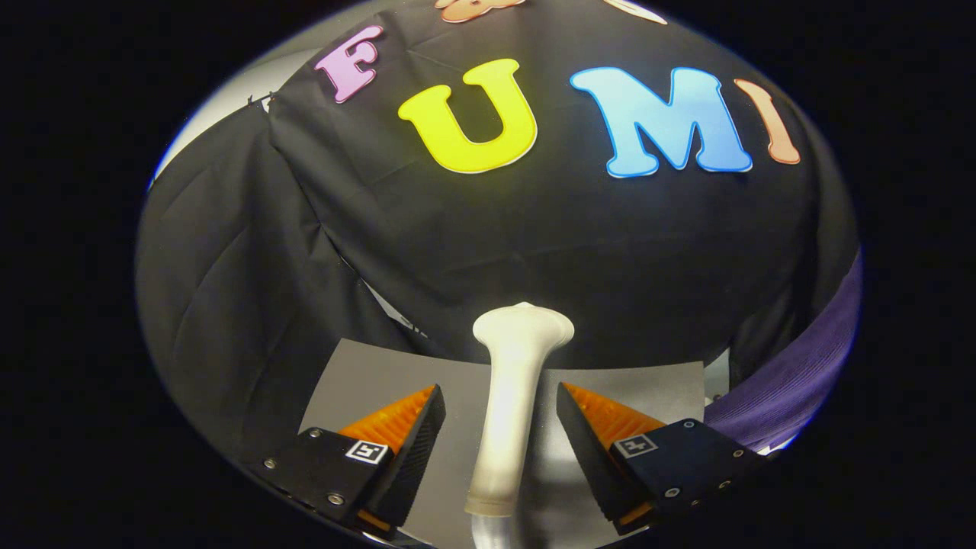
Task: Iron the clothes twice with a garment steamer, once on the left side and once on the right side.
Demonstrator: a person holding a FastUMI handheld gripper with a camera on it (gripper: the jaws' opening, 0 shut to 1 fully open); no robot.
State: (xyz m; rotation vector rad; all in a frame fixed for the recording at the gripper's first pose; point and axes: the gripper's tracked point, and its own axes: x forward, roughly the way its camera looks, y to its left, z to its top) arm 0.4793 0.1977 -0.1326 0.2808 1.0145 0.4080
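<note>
The garment steamer (512, 396) is a smooth, pale, matte plastic wand: a slim rounded handle that widens at its far end into a flattened, flared head, with a ribbed grey hose just showing at its near end. It lies lengthwise on the grey table (366, 381), running straight away between the fingers, its head reaching past the fingertips to the table's far edge.

The gripper (501, 408) has its fingers spread wide, one on each side of the handle. Each finger (404, 435) is a wedge that tapers to a point, with a ridged inner pad and a small square marker on its block. A strip of bare table shows between each pad and the handle, so the fingers are released and grasp nothing.

The table top is flat, plain and dull, with a straight far edge. Draped black cloth hangs in soft folds just behind that edge and down beside the left finger, leaving little room beyond the steamer's head. Beyond the right finger a fold of purple, finely ribbed fabric (801, 374), probably the clothes, lies past the table's corner, well apart from the steamer.
</note>
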